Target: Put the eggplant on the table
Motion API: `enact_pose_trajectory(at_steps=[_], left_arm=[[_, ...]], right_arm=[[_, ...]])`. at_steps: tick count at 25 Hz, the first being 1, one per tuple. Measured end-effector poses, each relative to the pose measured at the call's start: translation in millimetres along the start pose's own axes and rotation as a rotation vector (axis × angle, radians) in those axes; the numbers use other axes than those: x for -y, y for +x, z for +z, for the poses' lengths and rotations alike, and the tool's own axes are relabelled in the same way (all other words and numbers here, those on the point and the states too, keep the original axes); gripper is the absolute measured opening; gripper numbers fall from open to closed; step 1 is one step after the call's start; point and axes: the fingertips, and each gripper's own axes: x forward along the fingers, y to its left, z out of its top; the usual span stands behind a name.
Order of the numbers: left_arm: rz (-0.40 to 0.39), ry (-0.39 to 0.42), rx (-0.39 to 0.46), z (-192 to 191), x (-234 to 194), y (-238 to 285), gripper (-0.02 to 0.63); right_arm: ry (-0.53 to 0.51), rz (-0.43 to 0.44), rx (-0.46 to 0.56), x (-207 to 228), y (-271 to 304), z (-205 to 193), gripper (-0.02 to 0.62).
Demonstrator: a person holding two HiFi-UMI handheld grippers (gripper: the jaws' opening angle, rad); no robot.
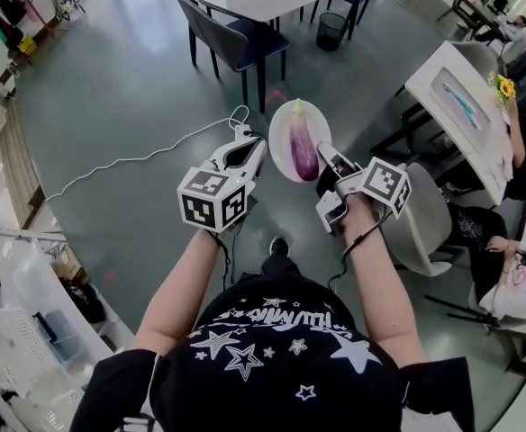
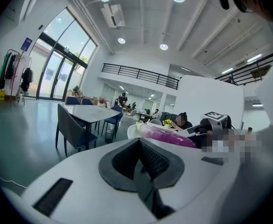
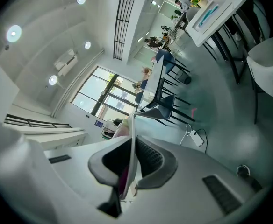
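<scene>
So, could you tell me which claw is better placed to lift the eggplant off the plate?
Left. The right claw is clamped on the plate, carrying it; the left claw sits shut and empty beside the eggplant.

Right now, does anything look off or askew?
Nothing is spilled or damaged. One oddity: the plate, with the eggplant lying loose on it, hangs over the floor, held only at its rim by the right gripper, jaws shut. The left gripper is shut on nothing beside it.
</scene>
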Motion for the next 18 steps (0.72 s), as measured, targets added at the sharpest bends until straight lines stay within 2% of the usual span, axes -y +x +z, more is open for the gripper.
enact_pose_trajectory(at_steps=[18], left_arm=[[0.068,0.023,0.026,40,-40,110,0.006]], right_arm=[[0.005,0.057,-0.016,37,66,108,0.031]])
